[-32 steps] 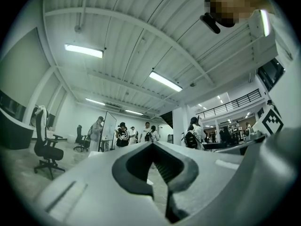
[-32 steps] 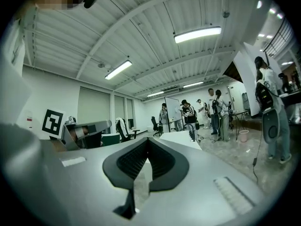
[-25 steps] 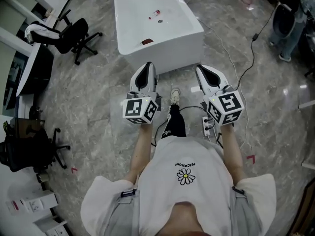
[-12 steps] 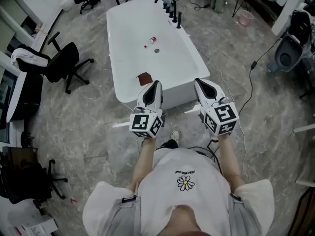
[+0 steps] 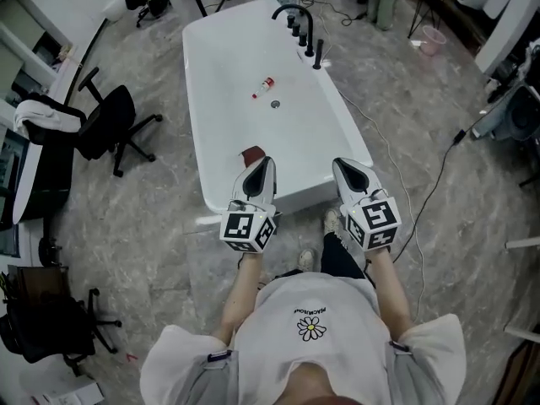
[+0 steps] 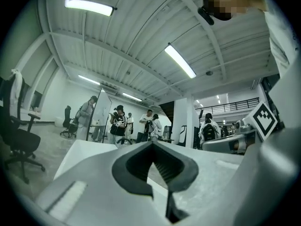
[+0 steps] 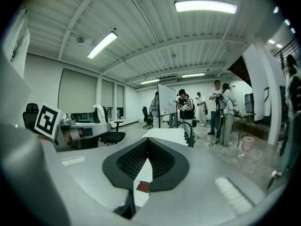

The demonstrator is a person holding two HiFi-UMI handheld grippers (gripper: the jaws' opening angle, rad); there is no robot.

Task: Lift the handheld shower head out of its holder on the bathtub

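Observation:
The white bathtub (image 5: 221,74) stretches away from me in the head view. A black arched faucet (image 5: 293,10) and a row of upright black fittings, the slim handheld shower head (image 5: 319,55) nearest, stand on its far right rim. My left gripper (image 5: 267,160) and right gripper (image 5: 339,164) hover side by side over the tub's near end, far short of the fittings. Both are shut and hold nothing. In the right gripper view the faucet (image 7: 184,128) shows beyond the shut gripper (image 7: 148,140). The left gripper (image 6: 151,143) points along the tub.
A small red-and-white bottle (image 5: 264,84), a drain (image 5: 275,104) and a dark red patch (image 5: 251,153) lie inside the tub. Black office chairs (image 5: 105,118) stand at left. A cable (image 5: 439,174) runs over the floor at right. Several people (image 6: 117,124) stand beyond the tub.
The person has walked up to the tub. Both grippers now hang over its near end, and the faucet end has come into view. Both stay shut.

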